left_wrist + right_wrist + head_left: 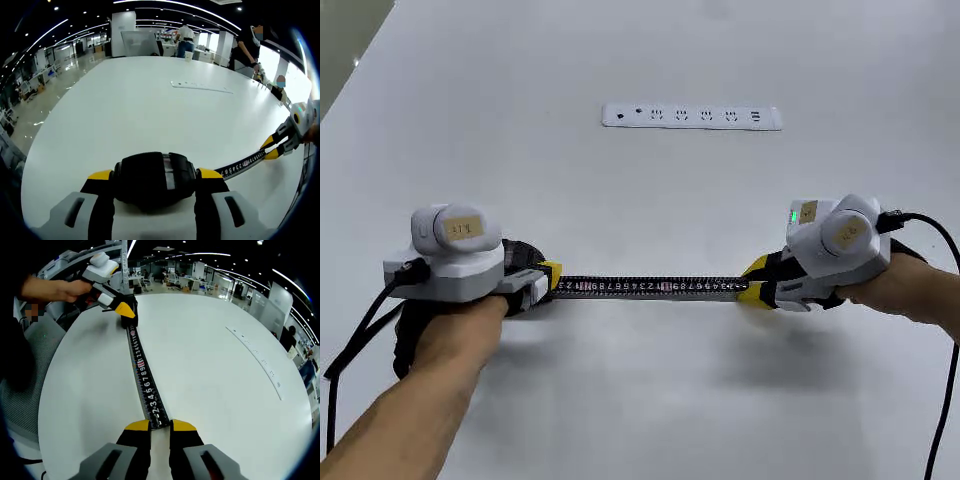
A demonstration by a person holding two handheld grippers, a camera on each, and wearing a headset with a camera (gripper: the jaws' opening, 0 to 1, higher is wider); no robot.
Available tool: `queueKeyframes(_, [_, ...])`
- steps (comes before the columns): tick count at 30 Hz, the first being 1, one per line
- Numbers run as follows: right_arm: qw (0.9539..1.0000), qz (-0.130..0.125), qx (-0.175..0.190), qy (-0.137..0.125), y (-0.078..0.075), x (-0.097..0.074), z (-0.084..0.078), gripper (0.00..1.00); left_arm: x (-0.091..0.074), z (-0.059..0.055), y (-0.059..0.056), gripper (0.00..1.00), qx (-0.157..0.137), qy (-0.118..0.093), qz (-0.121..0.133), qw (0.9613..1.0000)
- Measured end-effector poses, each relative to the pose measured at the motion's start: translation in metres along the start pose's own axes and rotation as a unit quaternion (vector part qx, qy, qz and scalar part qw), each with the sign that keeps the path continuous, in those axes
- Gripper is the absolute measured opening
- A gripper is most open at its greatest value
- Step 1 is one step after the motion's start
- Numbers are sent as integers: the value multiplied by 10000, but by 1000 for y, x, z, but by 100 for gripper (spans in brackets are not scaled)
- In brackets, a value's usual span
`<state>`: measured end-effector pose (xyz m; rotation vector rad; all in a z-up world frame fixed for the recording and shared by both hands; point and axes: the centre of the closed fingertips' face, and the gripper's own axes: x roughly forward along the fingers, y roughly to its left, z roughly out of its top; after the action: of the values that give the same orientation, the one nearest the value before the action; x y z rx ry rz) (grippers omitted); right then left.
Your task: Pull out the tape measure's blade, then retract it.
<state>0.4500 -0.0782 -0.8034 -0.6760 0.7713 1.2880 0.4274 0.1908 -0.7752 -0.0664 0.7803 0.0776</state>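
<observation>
Surface: broad white table (pixel 650 60) in an open-plan office, with people standing well beyond its far edge.
Blade: black tape-measure blade (pixel 145 375) drawn out flat and straight, low along the table, spanning from one gripper to the other.
Power strip: white strip (pixel 692 117) lying farther up the table, well apart from the work.
Left gripper: left gripper (pixel 544 280) has its yellow-tipped jaws clamped on either side of the case.
Right gripper: right gripper (pixel 161 426) has its jaws pinched together on the blade's free end.
Case: black tape measure case (pixel 154 179) sits between the left jaws, its mouth facing the right gripper.
Step in hand: judging by the length already out, the pull looks about done and the retract is next.
Doing it well: grip the case firmly, hold on to the blade's end and walk it back toward the case in line with the mouth. Letting go early could make it whip or kink.
</observation>
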Motion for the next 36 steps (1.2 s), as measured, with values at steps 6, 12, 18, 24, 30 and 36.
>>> queueKeyframes(6, [10000,12,11,-4,0,0,0,9,0,0,1,58,44,-11,23,10000])
queueKeyframes(12, [10000,8,6,-4,-1,0,0,9,1,1,2,58,20,-23,-53,10000])
queueKeyframes(18, [10000,-9,-13,26,-2,0,0,9,1,1,2,58,-35,-40,-70,10000])
queueKeyframes(24, [10000,-27,0,48,-1,-1,0,9,1,2,3,58,-63,-63,-113,9999])
queueKeyframes(30, [10000,-48,-13,83,-1,0,0,9,1,1,3,58,-119,-89,-130,9998])
queueKeyframes(36, [9999,-62,-35,108,-1,0,0,9,1,1,3,58,-134,-66,-156,9998])
